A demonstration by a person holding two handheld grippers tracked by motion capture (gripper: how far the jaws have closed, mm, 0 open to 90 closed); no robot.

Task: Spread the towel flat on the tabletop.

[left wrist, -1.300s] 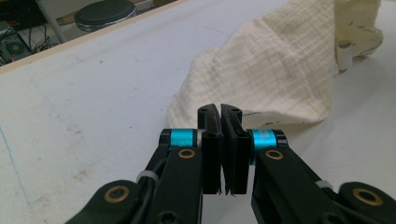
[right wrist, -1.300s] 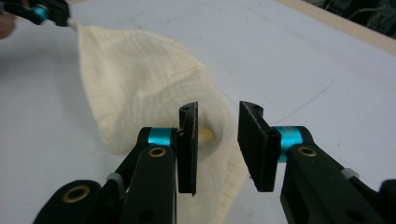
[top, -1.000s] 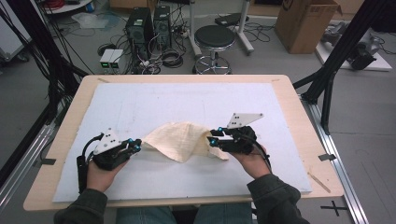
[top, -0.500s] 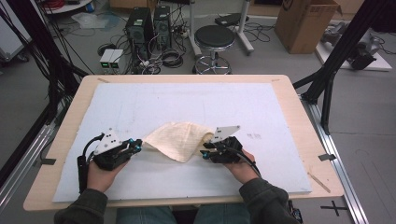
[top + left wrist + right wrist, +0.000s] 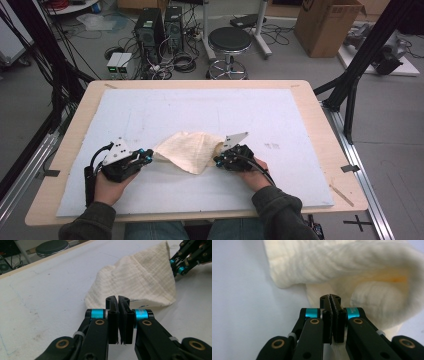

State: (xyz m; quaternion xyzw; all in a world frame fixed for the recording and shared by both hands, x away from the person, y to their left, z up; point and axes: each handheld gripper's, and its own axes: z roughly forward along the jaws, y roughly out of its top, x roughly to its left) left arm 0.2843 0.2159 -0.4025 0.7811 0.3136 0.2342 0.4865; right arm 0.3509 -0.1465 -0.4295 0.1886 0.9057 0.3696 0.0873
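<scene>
While I watch from the high view, the wooden counter (image 5: 320,117) carries a pale blue mat (image 5: 200,112) that covers most of its top, and I see the cream cloth (image 5: 187,150) lying on that mat near the front edge, bunched and partly folded over itself between my two tools. On the floor beyond the counter stand a round black stool (image 5: 230,40), a cardboard box (image 5: 327,25) and some computer cases (image 5: 157,22) with tangled cables. My left gripper (image 5: 146,156) sits at the cloth's left edge; in the left gripper view its fingers (image 5: 112,312) are pressed together, and I cannot tell whether any fabric is caught between them, since the cloth (image 5: 140,280) rises just past their tips. My right gripper (image 5: 218,160) is at the cloth's right edge, and in the right gripper view its fingers (image 5: 335,315) are clenched on a fold of the cloth (image 5: 352,272), which billows up and over them.
</scene>
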